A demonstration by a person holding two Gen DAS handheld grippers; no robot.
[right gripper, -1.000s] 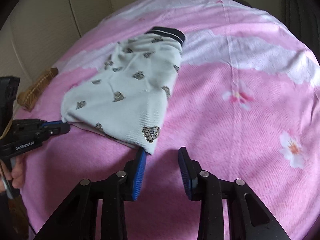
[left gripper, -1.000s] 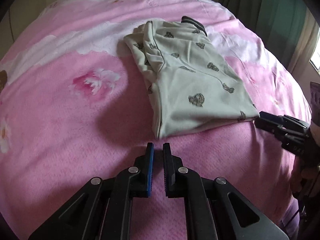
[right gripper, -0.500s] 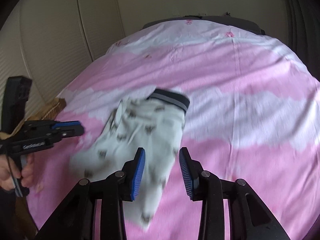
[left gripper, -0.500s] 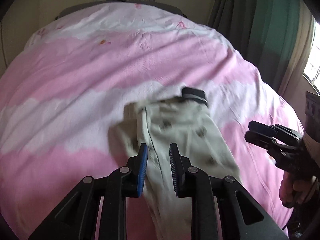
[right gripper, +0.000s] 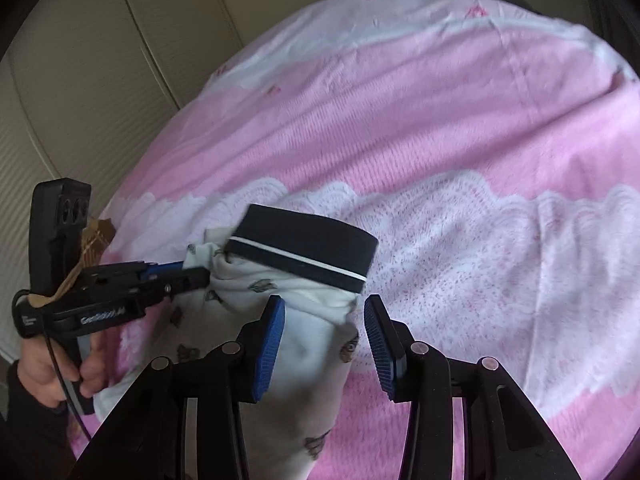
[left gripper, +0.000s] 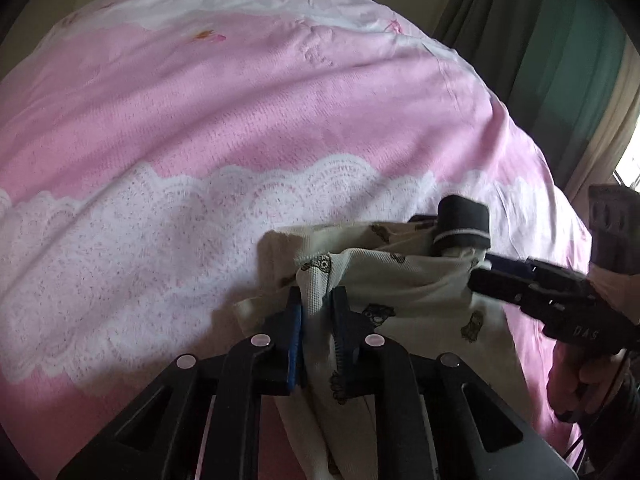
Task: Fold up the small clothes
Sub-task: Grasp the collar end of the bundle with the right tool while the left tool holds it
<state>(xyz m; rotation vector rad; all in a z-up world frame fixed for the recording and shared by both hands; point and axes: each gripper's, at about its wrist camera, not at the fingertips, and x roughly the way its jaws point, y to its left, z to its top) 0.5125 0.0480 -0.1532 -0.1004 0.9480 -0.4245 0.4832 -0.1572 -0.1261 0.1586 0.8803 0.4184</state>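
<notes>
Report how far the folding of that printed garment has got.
Done: the garment looks doubled into layers, dark band on top. In hand: left gripper, jaws closing on a fold; right gripper, jaws opening with cloth between them. Left: it is bunched, not yet laid flat and neat on the bedspread.

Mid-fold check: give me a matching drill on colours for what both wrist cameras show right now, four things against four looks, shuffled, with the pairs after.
Things:
1. garment
2. ribbed band on the garment's end
3. bedspread
4. curtain

Looks:
a. green
b. pink, crossed by a white lace-pattern strip
c. dark with one thin white stripe
d. cream with small dark printed figures

Pairs: 1-d, 2-c, 3-b, 4-a
</notes>
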